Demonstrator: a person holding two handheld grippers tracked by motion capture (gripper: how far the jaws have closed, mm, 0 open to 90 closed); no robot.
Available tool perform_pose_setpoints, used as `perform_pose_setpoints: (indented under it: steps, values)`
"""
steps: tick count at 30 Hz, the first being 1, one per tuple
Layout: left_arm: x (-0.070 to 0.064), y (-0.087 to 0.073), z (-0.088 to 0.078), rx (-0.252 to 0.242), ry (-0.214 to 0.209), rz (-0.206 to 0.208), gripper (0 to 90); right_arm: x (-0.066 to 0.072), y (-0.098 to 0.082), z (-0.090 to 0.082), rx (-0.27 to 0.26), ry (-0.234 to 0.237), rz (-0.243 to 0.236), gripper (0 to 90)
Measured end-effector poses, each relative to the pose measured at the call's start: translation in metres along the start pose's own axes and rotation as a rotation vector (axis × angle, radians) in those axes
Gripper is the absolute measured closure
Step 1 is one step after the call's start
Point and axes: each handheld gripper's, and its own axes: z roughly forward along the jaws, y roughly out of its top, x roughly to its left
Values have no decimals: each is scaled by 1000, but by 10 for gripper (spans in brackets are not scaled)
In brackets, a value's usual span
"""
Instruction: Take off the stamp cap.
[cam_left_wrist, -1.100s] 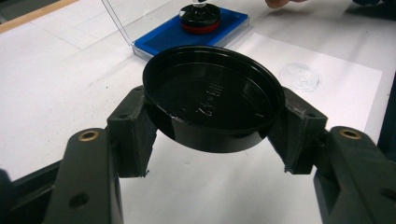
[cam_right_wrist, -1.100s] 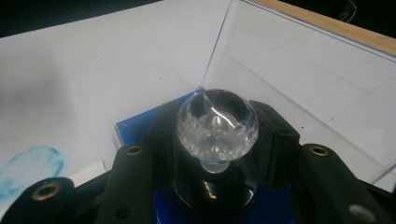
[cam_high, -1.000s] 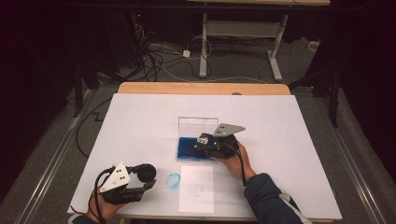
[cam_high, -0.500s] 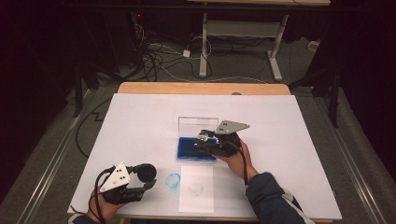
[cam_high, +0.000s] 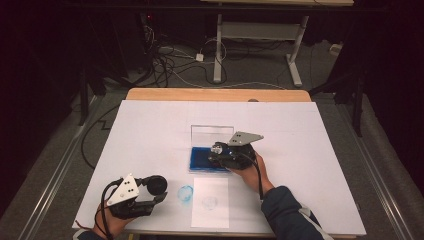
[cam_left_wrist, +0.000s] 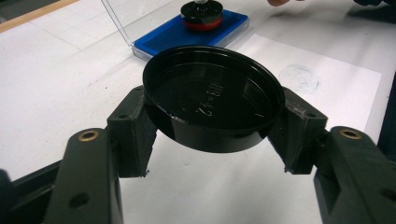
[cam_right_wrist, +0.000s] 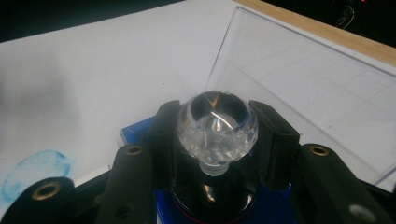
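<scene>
High view: white table (cam_high: 150, 135) covered edge to edge, right gripper (cam_high: 226, 155) at about the centre, planted over the blue ink pad (cam_high: 200, 159) whose clear lid (cam_high: 212, 134) stands up at the pad's 12 o'clock edge. Compared with a second ago, sits a touch further toward 3 o'clock over the pad, with the grey plate turned slightly; otherwise little changed. Left gripper (cam_high: 159, 194) down at 7 o'clock near the front edge, unmoved since then, clamped on a black round cap (cam_high: 154, 184). Sheet of paper (cam_high: 210, 202) at 6 o'clock of the pad, bearing a faint round print (cam_high: 210, 201); blue round smudge (cam_high: 185, 193) on the table just at the sheet's 9 o'clock, between sheet and cap. Left gripper view: jaws pinching the black round cap (cam_left_wrist: 214, 98) by its rim at 9 and 3 o'clock, hollow side facing up; at 12 o'clock beyond it the ink pad (cam_left_wrist: 190, 33) with the stamp (cam_left_wrist: 201, 16) standing on it, black with a red band; paper (cam_left_wrist: 327, 84) at 2 o'clock. Right gripper view: jaws closed on the stamp's faceted clear knob (cam_right_wrist: 217, 127), pads pressing at 9 and 3 o'clock, black stamp body below on the blue pad (cam_right_wrist: 135, 133), lid (cam_right_wrist: 308, 88) rising at 1 o'clock, smudge (cam_right_wrist: 35, 175) at 8 o'clock.
</scene>
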Motion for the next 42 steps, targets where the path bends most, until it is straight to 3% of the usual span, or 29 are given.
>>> perform_pose_setpoints:
  steps: [32,42]
  values:
    - [0,0,0,0,-1,-2,364,-3,-10,3,-4,28,51,568]
    - [1,0,0,-2,2,-6,364,-1,-9,3,-1,21,34,568]
